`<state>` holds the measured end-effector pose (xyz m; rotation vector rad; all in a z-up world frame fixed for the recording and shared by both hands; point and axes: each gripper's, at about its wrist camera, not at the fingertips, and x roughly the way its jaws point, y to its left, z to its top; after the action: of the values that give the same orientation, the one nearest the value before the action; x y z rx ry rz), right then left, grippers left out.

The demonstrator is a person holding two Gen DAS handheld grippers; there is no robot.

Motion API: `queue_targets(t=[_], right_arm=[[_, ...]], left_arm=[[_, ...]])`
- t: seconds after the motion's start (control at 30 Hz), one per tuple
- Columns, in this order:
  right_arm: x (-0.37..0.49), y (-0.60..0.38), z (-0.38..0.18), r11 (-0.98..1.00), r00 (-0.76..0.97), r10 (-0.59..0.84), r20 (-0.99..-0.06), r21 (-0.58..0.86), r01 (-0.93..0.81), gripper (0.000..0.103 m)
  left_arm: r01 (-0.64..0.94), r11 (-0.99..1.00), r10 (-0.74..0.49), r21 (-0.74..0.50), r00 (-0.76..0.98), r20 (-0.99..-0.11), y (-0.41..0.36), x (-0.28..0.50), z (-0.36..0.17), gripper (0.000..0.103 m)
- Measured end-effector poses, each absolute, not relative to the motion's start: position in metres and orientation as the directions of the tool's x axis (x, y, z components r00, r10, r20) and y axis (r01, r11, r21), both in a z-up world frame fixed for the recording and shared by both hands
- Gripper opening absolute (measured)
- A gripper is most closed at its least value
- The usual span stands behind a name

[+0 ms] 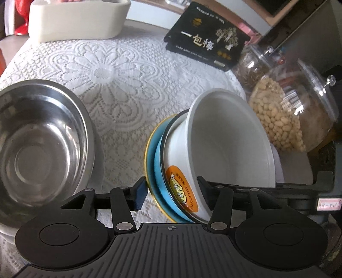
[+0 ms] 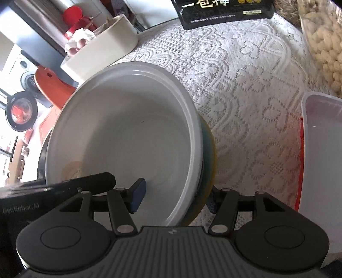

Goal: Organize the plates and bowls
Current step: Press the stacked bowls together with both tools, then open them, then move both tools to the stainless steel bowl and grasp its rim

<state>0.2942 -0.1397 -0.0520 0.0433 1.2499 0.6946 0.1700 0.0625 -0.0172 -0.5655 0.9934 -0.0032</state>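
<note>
1. My left gripper [image 1: 171,190] is clenched on the stacked dishes: one finger outside the blue plate [image 1: 152,169], the other inside the white bowl [image 1: 230,145].
2. My right gripper [image 2: 175,194] grips the same stack from the other side, one pad inside the white bowl [image 2: 128,132] and one behind the yellow-edged plate [image 2: 210,162].
3. The stack is tilted on its edge above the lace tablecloth [image 1: 119,70], between both grippers.
4. A steel bowl [image 1: 42,136] sits upright on the cloth, just to the left of the stack.
5. A jar of peanuts [image 1: 284,111], a black box [image 1: 209,40] and a cream container [image 1: 77,19] stand beyond.
</note>
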Motion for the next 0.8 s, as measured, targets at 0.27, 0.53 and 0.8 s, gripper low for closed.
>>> queue_targets(t=[0.27,0.53,0.8], right_arm=[[0.285,-0.144,-0.004,0.899,0.441,0.326,-0.836,0.130,-0.418,0.057],[0.247,-0.124,0.059,0.904,0.661,0.294,-0.691,-0.023,-0.427,0.060],[0.200,-0.063,0.074,0.836,0.632,0.405,-0.661,-0.013,-0.549,0.073]], left_arm=[[-0.190,0.848,-0.252,-0.494,0.675,-0.693,0.090,0.134,0.020,0.046],[-0.357,0.842,0.035,-0.405,0.784,-0.620,0.164,0.074,0.059,0.046],[-0.537,0.740,0.137,-0.404,0.710,-0.691,0.235,0.048,0.025,0.046]])
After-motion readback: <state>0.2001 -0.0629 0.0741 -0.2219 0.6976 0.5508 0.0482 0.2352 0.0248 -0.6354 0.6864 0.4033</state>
